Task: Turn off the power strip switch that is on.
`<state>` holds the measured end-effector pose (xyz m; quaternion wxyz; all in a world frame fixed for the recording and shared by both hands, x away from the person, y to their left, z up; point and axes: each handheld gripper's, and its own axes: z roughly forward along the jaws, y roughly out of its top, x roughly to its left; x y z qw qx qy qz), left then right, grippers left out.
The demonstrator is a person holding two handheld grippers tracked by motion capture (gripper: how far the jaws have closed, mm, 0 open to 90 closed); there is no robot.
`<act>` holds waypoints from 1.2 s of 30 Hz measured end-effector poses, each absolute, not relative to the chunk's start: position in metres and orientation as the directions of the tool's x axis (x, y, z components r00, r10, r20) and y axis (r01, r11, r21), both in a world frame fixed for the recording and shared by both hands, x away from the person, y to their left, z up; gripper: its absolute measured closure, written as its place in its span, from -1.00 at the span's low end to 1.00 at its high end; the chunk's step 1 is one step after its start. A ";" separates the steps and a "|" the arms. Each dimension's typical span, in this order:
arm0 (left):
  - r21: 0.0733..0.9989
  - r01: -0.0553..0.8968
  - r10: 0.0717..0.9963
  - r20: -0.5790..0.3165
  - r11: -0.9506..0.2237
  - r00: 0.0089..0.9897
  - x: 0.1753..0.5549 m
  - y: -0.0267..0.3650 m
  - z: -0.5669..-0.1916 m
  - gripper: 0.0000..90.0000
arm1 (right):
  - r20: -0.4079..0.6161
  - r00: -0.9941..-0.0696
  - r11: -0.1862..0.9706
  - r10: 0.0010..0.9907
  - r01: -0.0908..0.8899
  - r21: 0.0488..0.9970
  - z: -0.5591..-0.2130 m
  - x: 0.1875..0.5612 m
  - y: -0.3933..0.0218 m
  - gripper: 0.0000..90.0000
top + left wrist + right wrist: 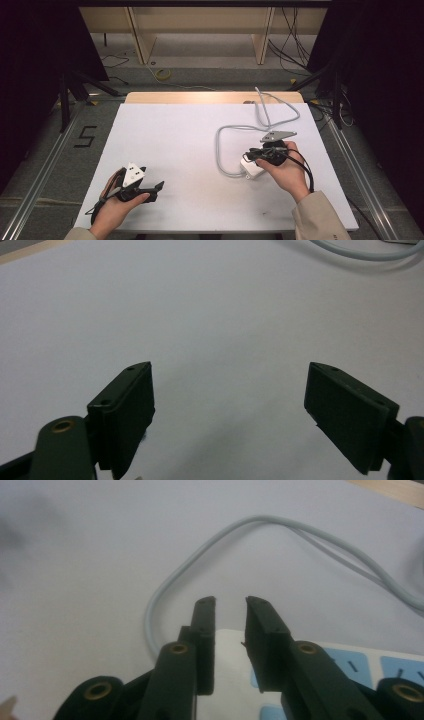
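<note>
We see the white power strip (251,167) lying right of centre on the white tabletop (190,145), its grey cord (220,150) looping away, our right gripper (230,601) just above it, slightly parted and empty, while our left gripper (227,390) gapes wide, well apart.

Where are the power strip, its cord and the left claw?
power strip (251,169), high view, white corner left of the hand.
cord (220,150), high view, left side of the grey loop.
left claw (227,405), left gripper view, midway between its open tips.
</note>
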<state>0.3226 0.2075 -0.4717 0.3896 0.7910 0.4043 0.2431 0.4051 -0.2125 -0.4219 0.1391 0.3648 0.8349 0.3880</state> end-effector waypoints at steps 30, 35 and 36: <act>0.807 0.452 0.821 0.068 -0.379 0.566 0.322 0.207 -0.472 -0.55 | 0.050 -0.760 0.406 0.648 0.401 0.821 -0.432 0.377 -0.205 0.11; 0.809 0.450 0.819 0.067 -0.379 0.570 0.322 0.207 -0.472 -0.55 | 0.063 -0.769 0.388 0.636 0.389 0.836 -0.434 0.372 -0.205 0.03; 0.810 0.449 0.819 0.065 -0.377 0.571 0.322 0.206 -0.472 -0.55 | 0.062 -0.769 0.388 0.636 0.389 0.836 -0.435 0.371 -0.205 0.02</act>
